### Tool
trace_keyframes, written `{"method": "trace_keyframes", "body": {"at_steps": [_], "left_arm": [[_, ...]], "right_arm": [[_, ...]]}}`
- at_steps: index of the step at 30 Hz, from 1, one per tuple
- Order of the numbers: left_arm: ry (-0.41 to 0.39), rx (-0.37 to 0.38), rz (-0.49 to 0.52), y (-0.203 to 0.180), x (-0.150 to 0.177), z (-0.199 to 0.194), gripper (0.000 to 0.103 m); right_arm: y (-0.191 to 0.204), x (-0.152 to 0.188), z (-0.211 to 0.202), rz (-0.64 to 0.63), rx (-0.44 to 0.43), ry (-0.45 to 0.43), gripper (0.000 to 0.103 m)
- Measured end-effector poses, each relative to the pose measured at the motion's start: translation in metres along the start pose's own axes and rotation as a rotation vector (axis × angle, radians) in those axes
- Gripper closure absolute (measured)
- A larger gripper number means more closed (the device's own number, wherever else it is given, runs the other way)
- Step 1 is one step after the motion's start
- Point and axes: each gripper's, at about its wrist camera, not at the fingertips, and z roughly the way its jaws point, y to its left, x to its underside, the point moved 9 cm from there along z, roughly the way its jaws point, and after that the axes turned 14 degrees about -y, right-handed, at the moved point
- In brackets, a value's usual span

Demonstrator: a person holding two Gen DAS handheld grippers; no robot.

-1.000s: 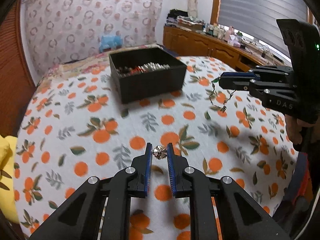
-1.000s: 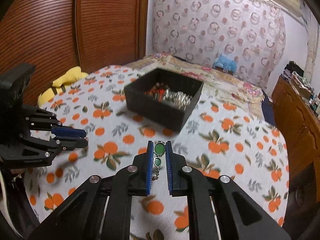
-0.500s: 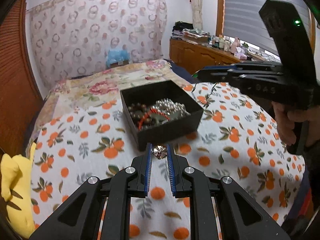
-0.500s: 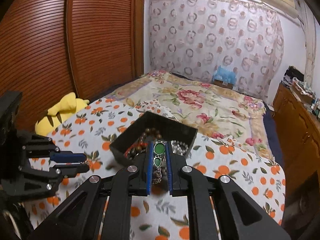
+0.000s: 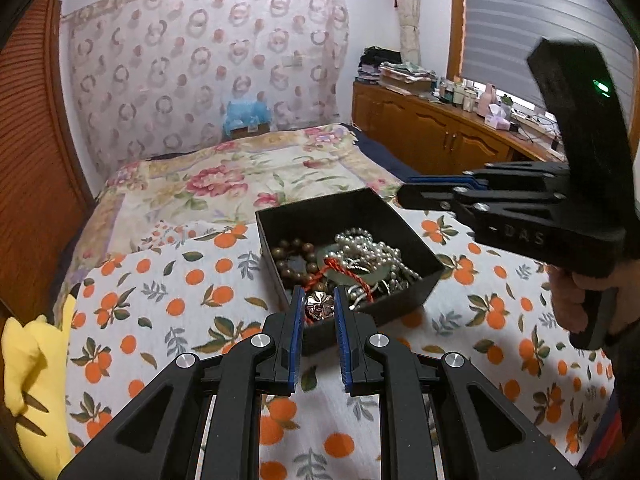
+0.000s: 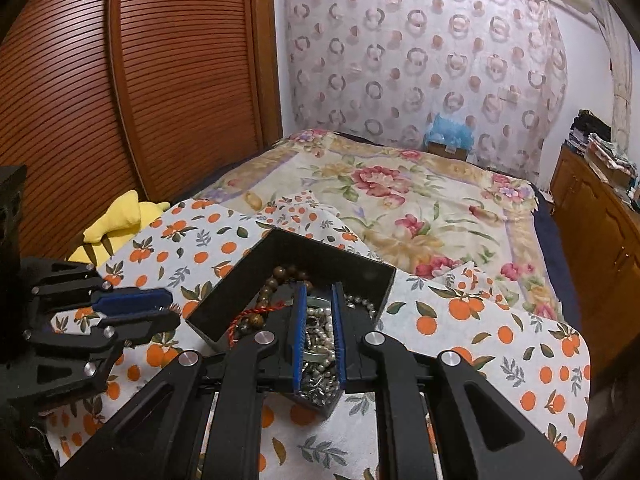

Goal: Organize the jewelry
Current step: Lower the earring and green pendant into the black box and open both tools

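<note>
A black box (image 5: 400, 304) of beads, pearls and silver chains sits on the orange-print cloth (image 5: 180, 280). My left gripper (image 5: 319, 292) is shut on a small silver flower brooch (image 5: 318, 307) and hangs over the box's near edge. In the right wrist view my right gripper (image 6: 319, 286) hovers above the box (image 6: 224, 300) with its fingers close together, still on the green pendant necklace. The pendant is hard to tell from the jewelry behind it. The right gripper (image 5: 404, 196) reaches in from the right above the box's far corner. The left gripper (image 6: 172, 307) shows at the left.
A yellow plush toy (image 6: 116, 216) lies at the cloth's left edge by the slatted wooden doors (image 6: 160, 80). A floral quilt (image 5: 240, 176) covers the bed beyond the box. A cluttered wooden cabinet (image 5: 440, 136) runs along the right. A hand (image 5: 568, 300) grips the right gripper's handle.
Both grippers have moved forward to the box, each keeping its piece. The box, first far off, now lies under both pairs of fingertips.
</note>
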Motion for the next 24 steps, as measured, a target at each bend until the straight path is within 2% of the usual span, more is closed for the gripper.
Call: {"method": "trace_keyframes", "body": {"at_steps": [20, 22, 24], "left_arm": [[0.022, -0.043, 0.014, -0.011, -0.015, 0.050, 0.088], [0.029, -0.047, 0.009, -0.011, -0.011, 0.049, 0.083], [0.030, -0.052, 0.008, -0.011, -0.010, 0.048, 0.070]], "right_arm": [[-0.025, 0.031, -0.039, 0.063, 0.036, -0.028, 0.089], [-0.025, 0.033, -0.042, 0.070, 0.039, -0.033, 0.089], [-0.024, 0.035, -0.044, 0.075, 0.041, -0.038, 0.089]]}}
